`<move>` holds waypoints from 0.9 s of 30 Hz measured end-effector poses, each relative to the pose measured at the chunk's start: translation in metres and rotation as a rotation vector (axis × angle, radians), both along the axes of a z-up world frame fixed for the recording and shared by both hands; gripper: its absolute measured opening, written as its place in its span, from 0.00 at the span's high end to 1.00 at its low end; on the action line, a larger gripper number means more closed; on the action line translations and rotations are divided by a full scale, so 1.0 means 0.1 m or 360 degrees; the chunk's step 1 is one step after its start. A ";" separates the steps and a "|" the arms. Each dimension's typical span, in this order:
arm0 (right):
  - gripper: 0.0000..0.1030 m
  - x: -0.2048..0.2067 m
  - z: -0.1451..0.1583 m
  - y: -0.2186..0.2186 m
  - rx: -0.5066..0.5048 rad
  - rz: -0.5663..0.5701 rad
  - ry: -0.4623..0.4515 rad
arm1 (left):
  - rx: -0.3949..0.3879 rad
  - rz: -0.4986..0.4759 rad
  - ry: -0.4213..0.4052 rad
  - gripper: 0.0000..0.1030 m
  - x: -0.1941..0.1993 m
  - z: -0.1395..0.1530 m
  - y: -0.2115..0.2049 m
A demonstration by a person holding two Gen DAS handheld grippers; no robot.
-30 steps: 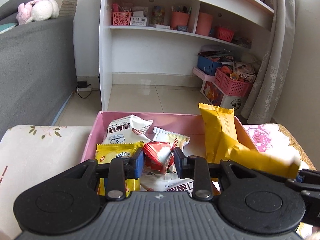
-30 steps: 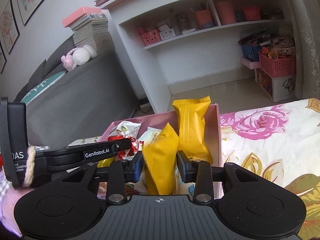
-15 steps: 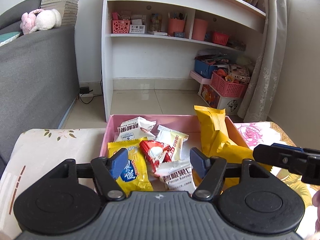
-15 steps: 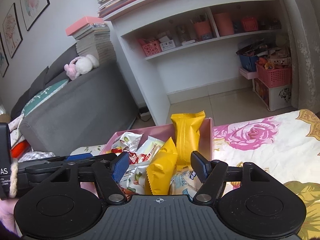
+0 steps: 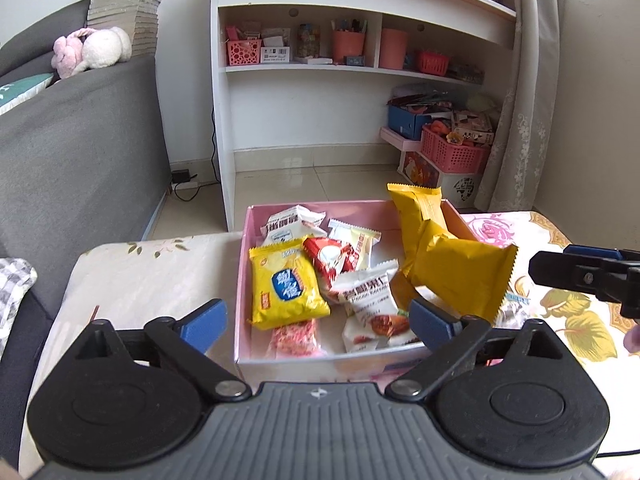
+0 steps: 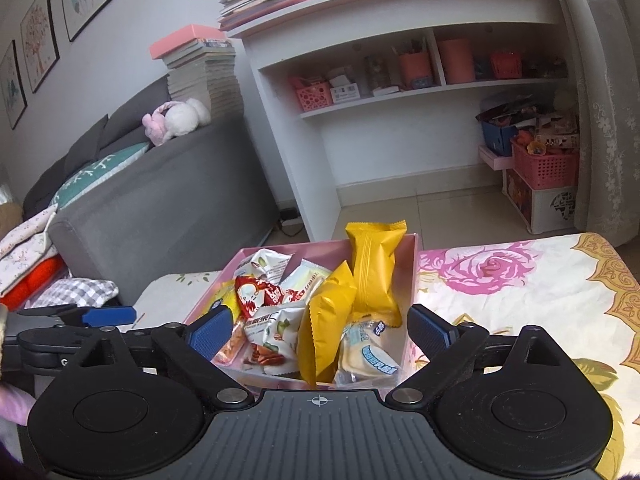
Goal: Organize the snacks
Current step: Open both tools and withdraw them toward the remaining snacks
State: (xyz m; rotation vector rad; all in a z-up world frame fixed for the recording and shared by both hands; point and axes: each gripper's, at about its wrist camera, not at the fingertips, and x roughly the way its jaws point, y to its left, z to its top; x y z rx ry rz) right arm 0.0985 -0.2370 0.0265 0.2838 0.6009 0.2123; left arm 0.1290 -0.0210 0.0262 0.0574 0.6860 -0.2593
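A pink box (image 5: 256,354) (image 6: 413,276) sits on the flowered tablecloth and holds several snack packets. Among them are a red and white packet (image 5: 328,258) (image 6: 256,294), a yellow packet with a blue label (image 5: 284,284), a plain yellow packet lying on the right (image 5: 456,276) (image 6: 324,320) and a second plain yellow one standing against the far wall (image 5: 418,210) (image 6: 374,264). My left gripper (image 5: 316,322) is open and empty, just short of the box's near wall. My right gripper (image 6: 320,330) is open and empty above the box's near edge.
A grey sofa (image 5: 76,148) stands to the left. A white shelf unit (image 5: 360,68) with pink containers is behind the table. Pink baskets (image 5: 452,152) and a curtain (image 5: 524,92) are at the right. The flowered tablecloth (image 6: 520,280) spreads right of the box.
Both grippers opened and drew back from the box. The left let go of the red and white packet, the right let go of the plain yellow packet; both packets now lie in the box.
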 end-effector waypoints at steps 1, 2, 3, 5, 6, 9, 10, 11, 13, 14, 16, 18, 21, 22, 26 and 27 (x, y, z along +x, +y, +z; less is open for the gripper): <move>0.05 -0.02 0.01 0.00 -0.0009 -0.0002 0.0000 | -0.0012 -0.0003 0.0013 0.02 -0.03 0.00 0.03; 0.04 -0.04 0.01 0.01 -0.0017 -0.0005 0.0001 | -0.0026 -0.0002 0.0024 0.01 -0.06 0.00 0.06; 0.04 -0.07 0.00 0.02 -0.0021 -0.0010 0.0007 | -0.0038 0.0002 0.0034 0.00 -0.09 -0.01 0.08; 0.03 -0.11 -0.04 0.05 -0.0036 -0.0029 0.0026 | -0.0057 0.0015 0.0042 0.00 -0.18 -0.06 0.14; 0.03 -0.12 -0.05 0.06 -0.0049 -0.0040 0.0035 | -0.0060 0.0023 0.0050 0.00 -0.21 -0.10 0.16; 0.02 -0.18 -0.11 0.12 -0.0114 -0.0070 0.0052 | 0.0005 0.0020 0.0111 0.00 -0.25 -0.16 0.18; 0.02 -0.20 -0.13 0.14 -0.0137 -0.0082 0.0054 | 0.0018 0.0020 0.0112 0.00 -0.27 -0.18 0.19; 0.02 -0.21 -0.15 0.15 -0.0156 -0.0093 0.0055 | 0.0025 0.0020 0.0105 0.00 -0.28 -0.19 0.22; 0.02 -0.23 -0.18 0.19 -0.0190 -0.0112 0.0059 | 0.0047 0.0038 0.0104 0.00 -0.32 -0.24 0.27; 0.02 -0.24 -0.19 0.21 -0.0203 -0.0118 0.0061 | 0.0060 0.0056 0.0109 0.00 -0.33 -0.26 0.30; 0.02 -0.25 -0.22 0.25 -0.0217 -0.0122 0.0068 | 0.0068 0.0096 0.0132 0.00 -0.36 -0.32 0.35; 0.02 -0.27 -0.25 0.29 -0.0227 -0.0101 0.0079 | 0.0068 0.0101 0.0159 0.00 -0.38 -0.37 0.39; 0.01 -0.29 -0.30 0.36 -0.0264 -0.0056 0.0093 | 0.0102 0.0080 0.0160 0.00 -0.43 -0.42 0.40; 0.01 -0.30 -0.33 0.38 -0.0279 -0.0038 0.0097 | 0.0117 0.0068 0.0156 0.00 -0.45 -0.44 0.39; 0.01 -0.31 -0.43 0.46 -0.0338 0.0026 0.0120 | 0.0125 -0.0006 0.0174 0.01 -0.50 -0.50 0.36; 0.01 -0.31 -0.45 0.48 -0.0351 0.0037 0.0127 | 0.0115 -0.0018 0.0180 0.01 -0.50 -0.51 0.35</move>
